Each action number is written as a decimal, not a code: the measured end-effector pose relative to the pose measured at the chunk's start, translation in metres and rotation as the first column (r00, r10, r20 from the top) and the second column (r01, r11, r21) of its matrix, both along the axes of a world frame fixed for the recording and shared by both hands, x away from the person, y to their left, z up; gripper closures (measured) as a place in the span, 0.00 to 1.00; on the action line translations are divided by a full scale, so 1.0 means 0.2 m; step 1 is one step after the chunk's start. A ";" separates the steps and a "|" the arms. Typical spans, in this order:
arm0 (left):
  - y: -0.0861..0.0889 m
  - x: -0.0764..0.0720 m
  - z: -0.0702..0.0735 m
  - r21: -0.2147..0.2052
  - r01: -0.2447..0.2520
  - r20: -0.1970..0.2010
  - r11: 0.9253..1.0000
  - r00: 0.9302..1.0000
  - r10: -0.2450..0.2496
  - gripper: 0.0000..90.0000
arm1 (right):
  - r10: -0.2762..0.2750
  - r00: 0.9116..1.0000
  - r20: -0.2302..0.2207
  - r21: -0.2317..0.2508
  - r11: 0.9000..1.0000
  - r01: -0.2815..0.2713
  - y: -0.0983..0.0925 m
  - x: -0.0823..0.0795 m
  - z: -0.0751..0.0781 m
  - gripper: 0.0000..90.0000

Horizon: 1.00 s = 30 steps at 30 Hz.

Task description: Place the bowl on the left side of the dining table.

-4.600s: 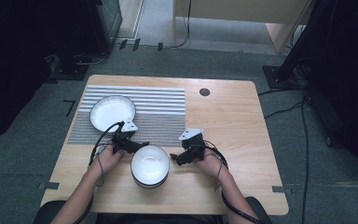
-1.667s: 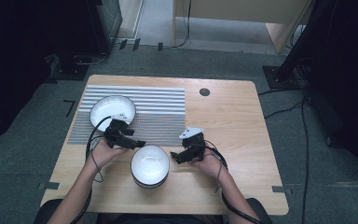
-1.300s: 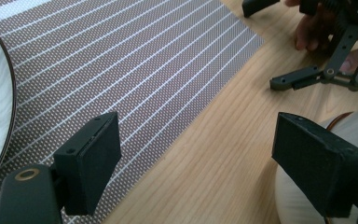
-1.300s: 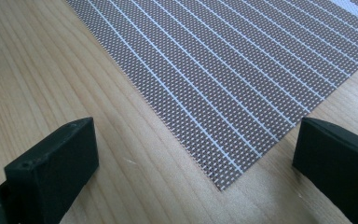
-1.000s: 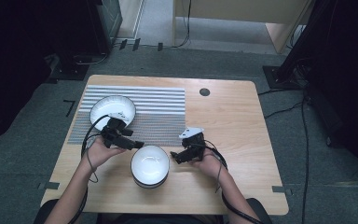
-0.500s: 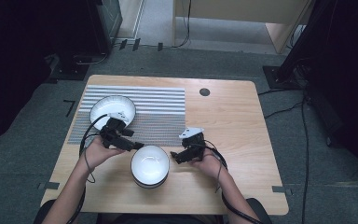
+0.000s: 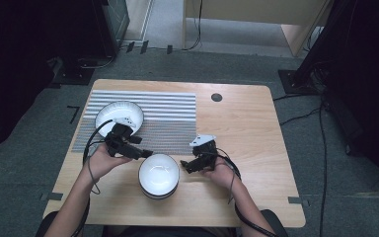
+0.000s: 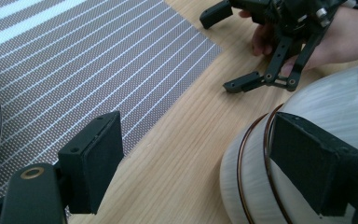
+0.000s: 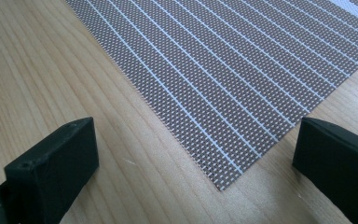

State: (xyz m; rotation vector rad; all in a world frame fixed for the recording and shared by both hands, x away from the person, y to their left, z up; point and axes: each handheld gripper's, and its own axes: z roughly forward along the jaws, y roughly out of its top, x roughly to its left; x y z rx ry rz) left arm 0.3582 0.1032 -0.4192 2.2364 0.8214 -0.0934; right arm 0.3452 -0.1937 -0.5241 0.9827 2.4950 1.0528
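From the high view, a stack of white bowls (image 7: 159, 175) sits on the wooden counter (image 7: 246, 128) near the person's edge, just off the striped mat (image 7: 168, 118), with the left tool (image 7: 140, 154) at its left rim and the right tool (image 7: 187, 168) beside its right; another bowl (image 7: 119, 114) rests on the mat. In the left gripper view, the left tool (image 8: 196, 163) is spread wide, one pad beside the stack's (image 8: 261, 177) wall, gripping nothing. In the right gripper view, the right tool (image 9: 196, 163) gapes over the mat's corner (image 9: 223, 184), empty. The step looks like lining up on the stack; next, the left tool likely needs to straddle the rim and close.
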 end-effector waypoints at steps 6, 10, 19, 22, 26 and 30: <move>0.01 -0.01 0.03 -0.008 -0.019 0.008 1.000 1.000 0.019 0.19 | 0.000 1.000 0.000 0.000 1.000 0.000 0.00 0.00 0.00 0.00; 0.02 -0.01 0.05 -0.011 -0.020 0.000 1.000 1.000 0.020 0.19 | 0.000 1.000 0.000 0.000 1.000 0.000 0.00 0.00 0.00 0.00; 0.02 -0.04 0.12 -0.044 -0.012 0.001 0.999 1.000 0.012 0.19 | 0.000 1.000 0.001 0.000 1.000 0.000 0.00 0.00 0.00 0.00; 0.02 -0.06 0.14 -0.035 -0.008 0.018 0.999 1.000 0.008 0.19 | -0.001 1.000 0.001 -0.001 1.000 0.001 0.00 0.00 0.00 0.00; 0.01 -0.07 0.14 -0.033 -0.008 0.016 0.999 1.000 0.008 0.19 | -0.001 1.000 0.002 -0.001 1.000 0.001 0.00 0.00 0.00 0.00; 0.01 -0.07 0.15 -0.051 -0.016 0.018 0.999 1.000 0.017 0.19 | -0.001 1.000 0.001 -0.001 1.000 0.001 0.00 0.00 0.00 0.00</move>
